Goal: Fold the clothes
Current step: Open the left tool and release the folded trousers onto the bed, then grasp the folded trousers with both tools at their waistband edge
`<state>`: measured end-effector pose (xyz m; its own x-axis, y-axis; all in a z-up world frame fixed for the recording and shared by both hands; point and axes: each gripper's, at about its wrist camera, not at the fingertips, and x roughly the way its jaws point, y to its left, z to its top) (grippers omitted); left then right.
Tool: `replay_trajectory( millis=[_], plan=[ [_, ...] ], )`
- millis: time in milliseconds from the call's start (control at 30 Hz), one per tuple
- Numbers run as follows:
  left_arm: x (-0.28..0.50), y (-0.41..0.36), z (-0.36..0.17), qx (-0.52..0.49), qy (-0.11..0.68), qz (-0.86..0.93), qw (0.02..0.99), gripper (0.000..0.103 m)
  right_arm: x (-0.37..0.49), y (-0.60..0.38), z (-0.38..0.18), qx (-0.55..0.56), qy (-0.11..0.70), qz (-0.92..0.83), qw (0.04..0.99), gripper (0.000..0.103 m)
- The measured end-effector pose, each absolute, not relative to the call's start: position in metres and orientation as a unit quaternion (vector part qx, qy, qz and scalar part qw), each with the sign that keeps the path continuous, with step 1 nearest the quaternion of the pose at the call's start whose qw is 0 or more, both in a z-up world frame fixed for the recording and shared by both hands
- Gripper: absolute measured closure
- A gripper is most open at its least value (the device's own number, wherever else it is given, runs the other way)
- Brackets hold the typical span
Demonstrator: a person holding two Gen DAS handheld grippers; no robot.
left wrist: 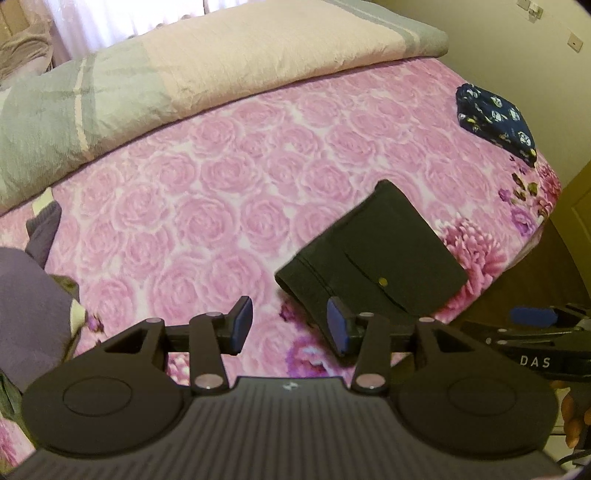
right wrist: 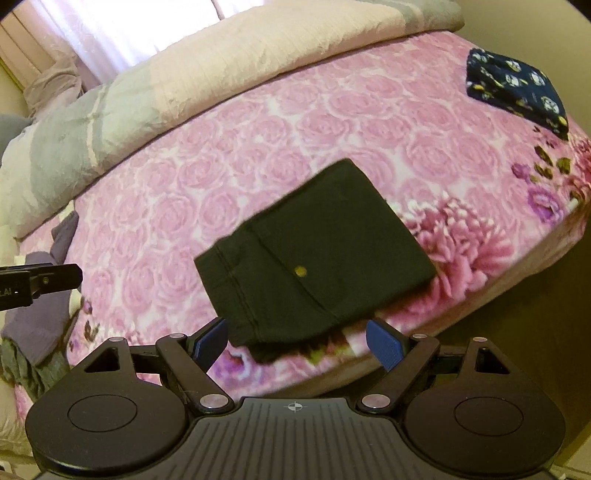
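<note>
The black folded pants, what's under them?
The black folded pants lie flat on the pink rose bedspread. Only the bedspread shows around them; whatever is directly underneath is covered.

bed: pink rose-print cover (left wrist: 229, 192) | far edge: grey-and-cream quilt (left wrist: 177, 70) | behind: pale curtain (right wrist: 122, 33)

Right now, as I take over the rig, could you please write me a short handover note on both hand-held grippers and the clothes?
Left hand-held gripper: open, nothing between its pads, above the pink rose-patterned bedspread.
Right hand-held gripper: open wide, empty, at the near edge of the folded black trousers with a brass button.
Done: those trousers lie folded near the bed's front edge; a folded navy floral garment lies at the far right corner.
Left: a heap of unfolded purple and grey clothes on the left.
</note>
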<state>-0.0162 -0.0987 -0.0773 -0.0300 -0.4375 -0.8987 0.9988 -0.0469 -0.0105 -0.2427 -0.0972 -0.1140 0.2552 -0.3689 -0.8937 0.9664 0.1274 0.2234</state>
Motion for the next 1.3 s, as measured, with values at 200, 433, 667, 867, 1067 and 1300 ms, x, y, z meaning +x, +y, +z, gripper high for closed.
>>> replay_trajectory(
  millis=[200,433,667,867,1067,1300],
  plan=[
    [-0.004,-0.116,-0.088,0.373,0.391,-0.611,0.578,0.061,-0.228,-0.114,-0.120,0.432,0.370,-0.491,0.660,0.018],
    [0.006,-0.128,-0.101,0.358,0.421,-0.586,0.592,0.061,-0.222,-0.143,-0.124,0.409,0.405,-0.473,0.668,0.018],
    [-0.005,-0.140,-0.106,0.337,0.436,-0.546,0.631,0.061,-0.222,-0.186,-0.128,0.385,0.429,-0.424,0.699,0.018],
    [-0.034,-0.152,-0.122,0.287,0.468,-0.490,0.677,0.061,-0.238,-0.235,-0.142,0.334,0.473,-0.346,0.738,0.018],
    [-0.063,-0.138,-0.146,0.179,0.532,-0.448,0.695,0.061,-0.311,-0.281,-0.152,0.308,0.478,-0.292,0.769,0.018],
    [-0.065,-0.087,-0.183,0.042,0.580,-0.414,0.701,0.051,-0.388,-0.317,-0.193,0.367,0.469,-0.231,0.770,0.018]
  ],
)
